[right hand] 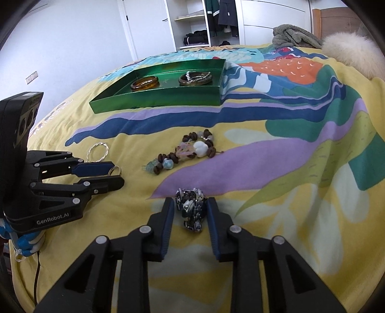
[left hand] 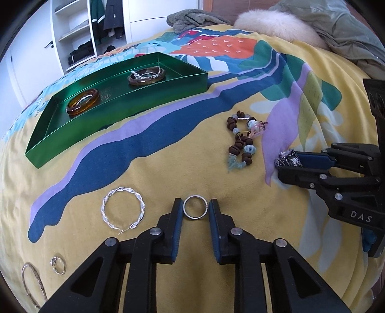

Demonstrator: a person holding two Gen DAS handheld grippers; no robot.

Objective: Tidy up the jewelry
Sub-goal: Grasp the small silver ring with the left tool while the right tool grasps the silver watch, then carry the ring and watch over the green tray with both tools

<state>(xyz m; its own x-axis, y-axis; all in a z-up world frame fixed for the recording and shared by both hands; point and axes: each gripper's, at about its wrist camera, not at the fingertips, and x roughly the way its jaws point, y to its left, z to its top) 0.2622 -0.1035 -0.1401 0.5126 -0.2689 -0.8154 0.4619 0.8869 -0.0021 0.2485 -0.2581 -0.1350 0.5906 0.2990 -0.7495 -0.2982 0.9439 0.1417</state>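
A green tray (left hand: 72, 134) lies on the bedspread and holds an amber bangle (left hand: 83, 104) and a brown bangle with a silver chain (left hand: 146, 76). My left gripper (left hand: 195, 209) is open, its fingers on either side of a small silver ring (left hand: 195, 207) on the cloth. My right gripper (right hand: 190, 208) is open around a dark beaded bracelet (right hand: 191, 209). A brown and blue bead bracelet (left hand: 243, 139) lies between them. A twisted silver hoop (left hand: 124, 211) lies left of the ring. The tray (right hand: 156, 101) also shows in the right wrist view.
A small ring (left hand: 58, 264) and a thin bangle (left hand: 31, 281) lie at the near left. A grey towel (left hand: 192, 20), a fur cushion (left hand: 276, 26) and a coat lie at the bed's far end. A white wardrobe stands behind.
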